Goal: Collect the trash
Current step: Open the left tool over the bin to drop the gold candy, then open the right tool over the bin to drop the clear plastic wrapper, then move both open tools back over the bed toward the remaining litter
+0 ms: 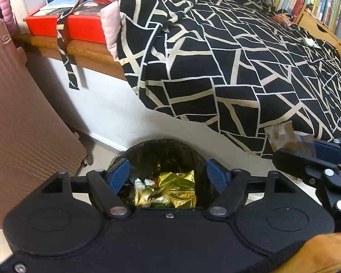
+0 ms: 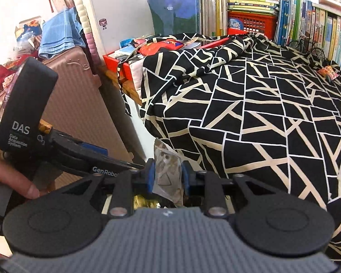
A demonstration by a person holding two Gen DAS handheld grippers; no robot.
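Lettering first: left gripper (image 2: 116, 159) housing in right wrist view reads "DAS / Data Acquisition System", and its arm shows "GenRobot" w/ the end cut off by the right gripper's linkage. Book spines on the shelf (image 2: 307, 22) carry print, too small to read. Right gripper (image 2: 167, 177) is clamped on a clear snack wrapper (image 2: 164, 170) w/ pale printed shapes; blue pads (image 2: 150, 177) press both sides, jaws narrow. Wrapper's long axis runs roughly along the fingers, crimped serrated end pointing away from the camera, past the fingertips, toward the bed; other end sits crumpled back between the pads. From left wrist view the same wrapper (image 1: 284, 136) sticks up and left out of the right gripper (image 1: 307, 152), serrated edge topmost, in front of the black-and-cream quilt (image 1: 216, 68). Left gripper (image 1: 168, 175) stands wide open, nothing between its pads, pointing steeply down over the black bin (image 1: 145, 147). Bin has a dark liner and holds gold foil wrapper (image 1: 177, 186) plus bits of white scrap. Bin sits on the floor just beside the bed base, brown ribbed suitcase (image 1: 22, 113) to its left. Person's hand (image 2: 11, 177) grips the left tool's handle.
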